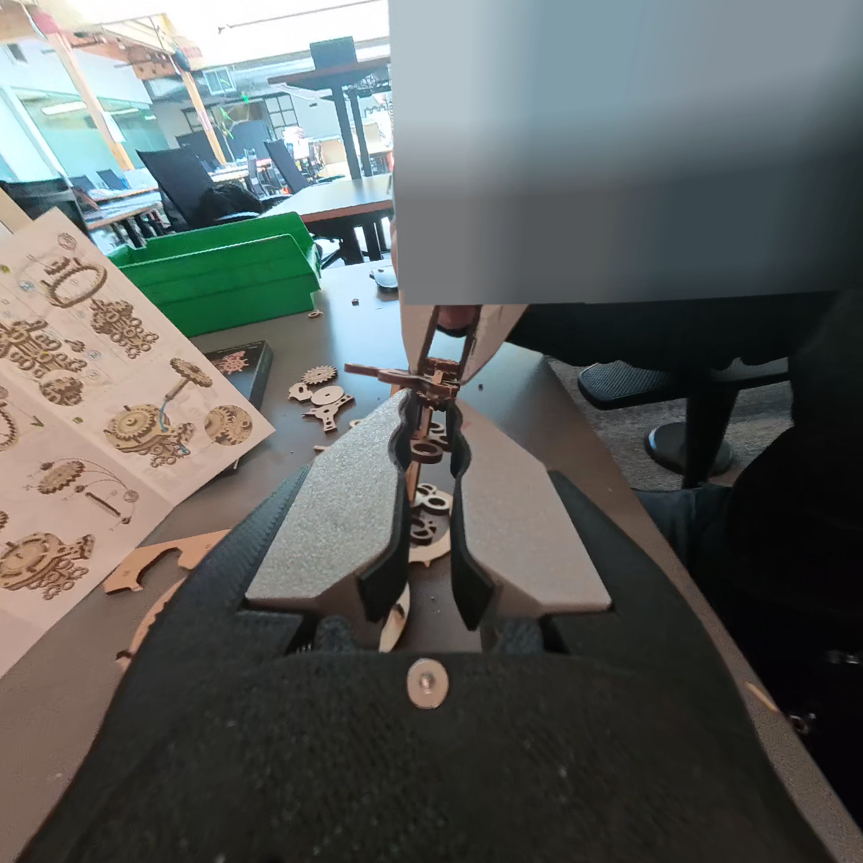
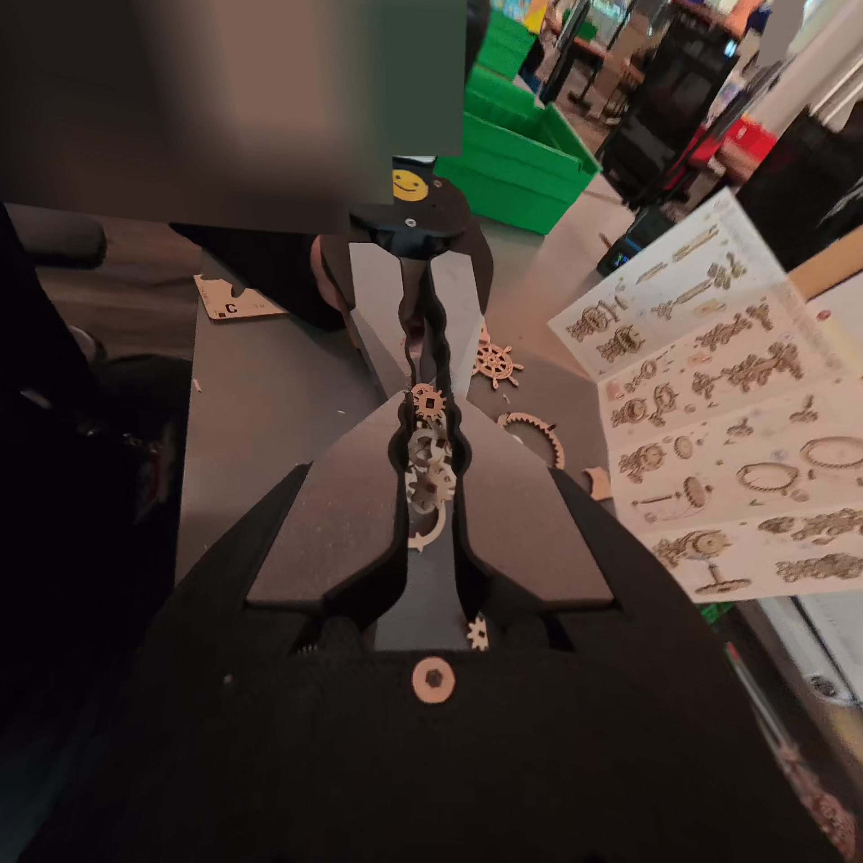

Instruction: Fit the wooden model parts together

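Note:
My left gripper (image 1: 429,401) is shut on a thin wooden plate with ring cut-outs (image 1: 413,467), held edge-on between its pads. My right gripper (image 1: 443,369) comes in from above and meets it tip to tip, shut on a small wooden gear-and-axle piece (image 1: 436,380) whose stick points left. In the right wrist view, my right gripper (image 2: 427,404) pinches a small gear with a square hole (image 2: 428,402). The left gripper (image 2: 422,369) faces it from the far side. More wooden gears and a ring (image 2: 427,471) show in the gap between the right fingers; I cannot tell whether they are held.
A folded instruction sheet (image 1: 93,397) (image 2: 724,420) stands to one side. Green bins (image 1: 224,271) (image 2: 509,154) sit behind. Loose gears (image 1: 322,394), a ship's wheel (image 2: 495,364), a ring gear (image 2: 537,439), a punched wooden sheet (image 1: 154,560) and a black box (image 1: 247,369) lie on the grey table (image 1: 537,420). My two grippers' fingertips are within a few centimetres of each other.

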The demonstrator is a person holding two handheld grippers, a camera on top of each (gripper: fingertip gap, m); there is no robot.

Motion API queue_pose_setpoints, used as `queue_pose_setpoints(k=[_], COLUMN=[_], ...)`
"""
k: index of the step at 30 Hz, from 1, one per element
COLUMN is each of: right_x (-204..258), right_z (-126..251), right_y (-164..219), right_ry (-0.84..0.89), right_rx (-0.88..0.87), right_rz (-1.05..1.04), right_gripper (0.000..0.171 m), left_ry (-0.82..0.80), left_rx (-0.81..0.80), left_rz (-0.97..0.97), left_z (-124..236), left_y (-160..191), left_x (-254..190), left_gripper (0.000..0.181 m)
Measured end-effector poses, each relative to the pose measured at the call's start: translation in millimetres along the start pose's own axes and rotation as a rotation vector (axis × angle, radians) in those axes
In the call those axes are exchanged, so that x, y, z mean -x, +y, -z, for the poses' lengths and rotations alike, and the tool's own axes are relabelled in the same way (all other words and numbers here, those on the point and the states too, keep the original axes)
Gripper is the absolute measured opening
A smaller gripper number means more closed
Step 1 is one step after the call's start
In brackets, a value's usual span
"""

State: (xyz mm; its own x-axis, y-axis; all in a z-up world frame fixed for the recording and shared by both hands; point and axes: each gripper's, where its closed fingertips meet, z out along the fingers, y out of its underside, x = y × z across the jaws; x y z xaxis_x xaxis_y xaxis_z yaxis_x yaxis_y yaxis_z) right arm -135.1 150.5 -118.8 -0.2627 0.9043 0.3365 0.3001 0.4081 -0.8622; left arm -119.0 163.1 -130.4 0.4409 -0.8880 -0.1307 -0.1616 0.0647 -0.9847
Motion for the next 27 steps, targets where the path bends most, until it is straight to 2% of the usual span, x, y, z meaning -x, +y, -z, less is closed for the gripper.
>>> queue_pose_setpoints(k=[2, 5, 9, 16, 19, 21, 27], right_x=[-2.5, -3.6, -0.9, 0.5, -4.3, -17.1, -35.3], right_z=[0.4, 3.5, 7.8, 15.1, 17.6, 29.5, 64.9], right_y=[-0.3, -0.2, -3.6, -6.1, 3.4, 8.6, -6.1], right_ry=[-0.002, -0.007, 0.004, 0.032, 0.078, 0.147, 0.162], right_rx=[-0.006, 0.006, 0.042, 0.113, 0.197, 0.237, 0.107], right_rz=[-0.045, -0.082, -0.061, -0.032, 0.003, 0.022, -0.142], right_gripper=[0.010, 0.022, 0.023, 0.009, 0.000, 0.000, 0.001], left_ry=[-0.001, 0.004, -0.006, -0.039, -0.046, -0.053, -0.052], left_rx=[-0.011, -0.012, -0.013, 0.028, 0.038, 0.025, -0.002], left_rz=[0.002, -0.029, -0.051, -0.079, -0.073, -0.062, -0.039], left_z=[0.3, -0.2, -0.4, -1.6, -2.4, -1.4, 0.8], left_y=[0.2, -1.5, -4.3, 3.2, 6.3, 5.0, 2.0], left_x=[2.2, -1.5, -3.0, 1.4, 3.3, 5.9, 8.8], left_gripper=[0.009, 0.009, 0.009, 0.010, 0.010, 0.010, 0.010])
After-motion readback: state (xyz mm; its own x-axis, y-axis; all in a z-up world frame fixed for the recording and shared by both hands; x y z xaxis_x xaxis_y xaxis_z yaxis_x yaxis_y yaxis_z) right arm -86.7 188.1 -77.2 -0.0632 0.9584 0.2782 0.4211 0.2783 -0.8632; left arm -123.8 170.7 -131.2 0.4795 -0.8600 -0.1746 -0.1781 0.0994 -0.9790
